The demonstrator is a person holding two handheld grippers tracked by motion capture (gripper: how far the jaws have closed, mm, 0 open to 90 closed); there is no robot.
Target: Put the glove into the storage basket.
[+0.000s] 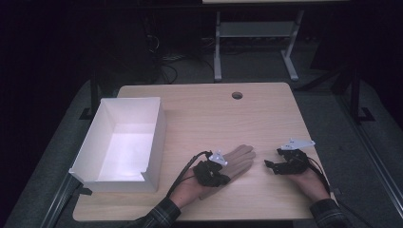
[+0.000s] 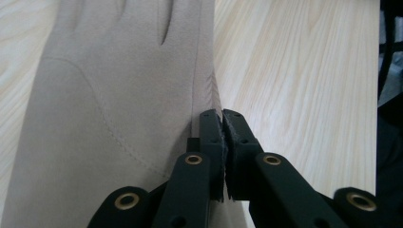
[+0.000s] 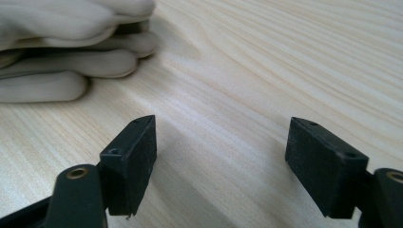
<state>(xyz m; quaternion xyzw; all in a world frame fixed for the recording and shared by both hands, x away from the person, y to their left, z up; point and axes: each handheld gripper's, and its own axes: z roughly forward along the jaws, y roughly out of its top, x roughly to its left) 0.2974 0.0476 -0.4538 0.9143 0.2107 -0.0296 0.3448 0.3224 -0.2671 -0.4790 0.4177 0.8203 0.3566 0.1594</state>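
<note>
Table (image 1: 199, 118): pale wood-grain top with rounded corners and a small round hole near its far edge; it carried everything I worked with.
Box (image 1: 157, 137): white, rectangular, open-topped, with smooth thin walls; it stood at the table's left side, well apart from my grippers and with nothing visible inside.
Glove (image 1: 240, 159): beige, soft and suede-like, with stitched seams curving across it; it lay flat on the table between my two grippers, fingers pointing away and to the right.
Left gripper (image 1: 223, 178): my black jaws were pressed together on the glove's edge by the cuff, a thin fold of fabric pinched between them, as my left gripper view (image 2: 222, 124) showed.
Right gripper (image 1: 270, 165): my jaws stood spread wide with bare wood between them, low over the table just to the right of the glove's fingertips; in my right gripper view (image 3: 221, 142) the rounded fingertips (image 3: 71, 61) lay stacked ahead and to the left.
Step in hand: I judged this to be the grasp, with one side secured and the other not yet taken.
Next move: it probably called for closing my right gripper on the fingertips, then lifting both ends level so the limp fabric would not sag or slip, and carrying it toward the box.
</note>
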